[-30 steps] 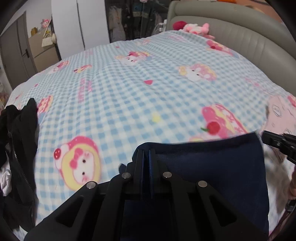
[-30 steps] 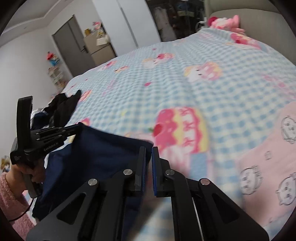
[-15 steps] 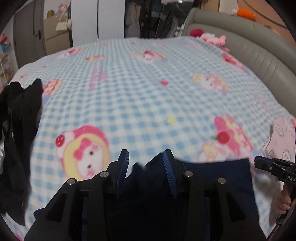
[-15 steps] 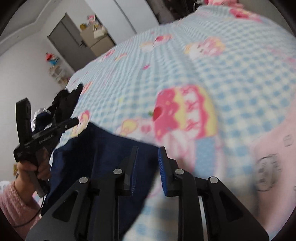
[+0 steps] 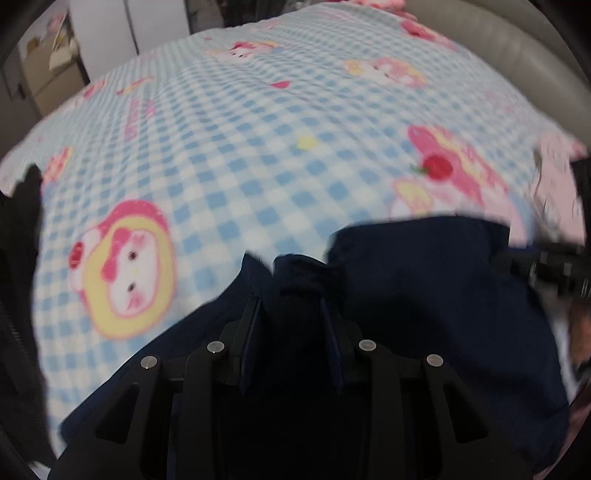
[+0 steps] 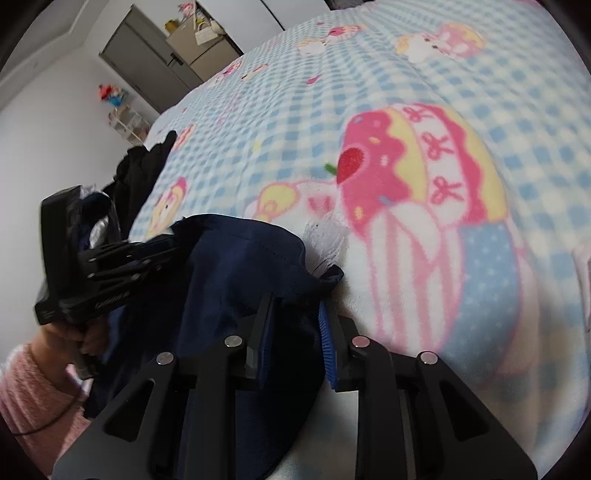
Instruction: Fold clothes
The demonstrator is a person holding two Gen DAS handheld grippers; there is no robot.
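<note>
A navy garment (image 5: 424, 277) lies spread on the blue checked bedspread (image 5: 258, 129), its far edge rumpled. My left gripper (image 5: 289, 301) hangs over its left part with the jaws apart and closing; a bunched fold of the cloth stands between them, not pinched. In the right wrist view the navy garment (image 6: 236, 266) has a corner lying between the parted fingers of my right gripper (image 6: 295, 302), loose. The left gripper (image 6: 110, 266) shows there at the left, held by a hand in a pink sleeve (image 6: 29, 380). The right gripper (image 5: 517, 262) pokes in at the right edge.
A black jacket (image 5: 18, 258) is heaped at the bed's left edge, also the black jacket (image 6: 144, 166). A pink printed cloth (image 5: 554, 166) lies at the right. A grey padded headboard (image 5: 517, 48) runs along the far right, with white wardrobe doors (image 5: 103, 29) behind the bed.
Both grippers, shut on the navy garment's top edge a second ago, have parted their jaws and sunk toward the bed. The garment's edge has slackened and crumpled.
</note>
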